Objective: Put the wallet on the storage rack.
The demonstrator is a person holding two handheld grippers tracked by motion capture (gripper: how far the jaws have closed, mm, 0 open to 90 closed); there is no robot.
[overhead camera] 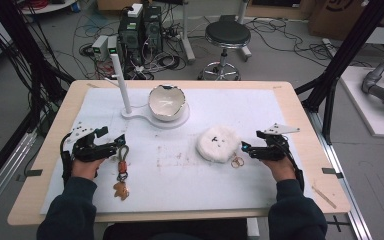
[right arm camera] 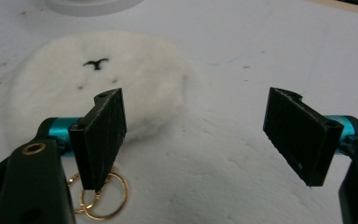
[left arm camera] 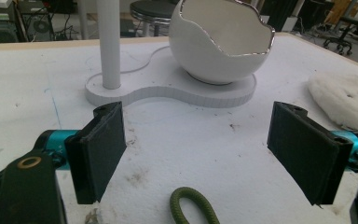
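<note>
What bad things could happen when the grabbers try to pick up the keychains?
The thin gold rings lie flat on the white mat, partly under one pad of the open right gripper, so the jaws might slide over them. The green cord loop of the left keychain lies low before the open left gripper and could slip out. The white egg-shaped bowl may tip if bumped.

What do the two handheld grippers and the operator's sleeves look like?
Both the left gripper and right gripper are black, each topped by a grey three-cornered plate. Jaw pads are flat, black, ribbed rectangles on teal barrels, with a brass-ringed hole in the frame. Sleeves are dark navy.
</note>
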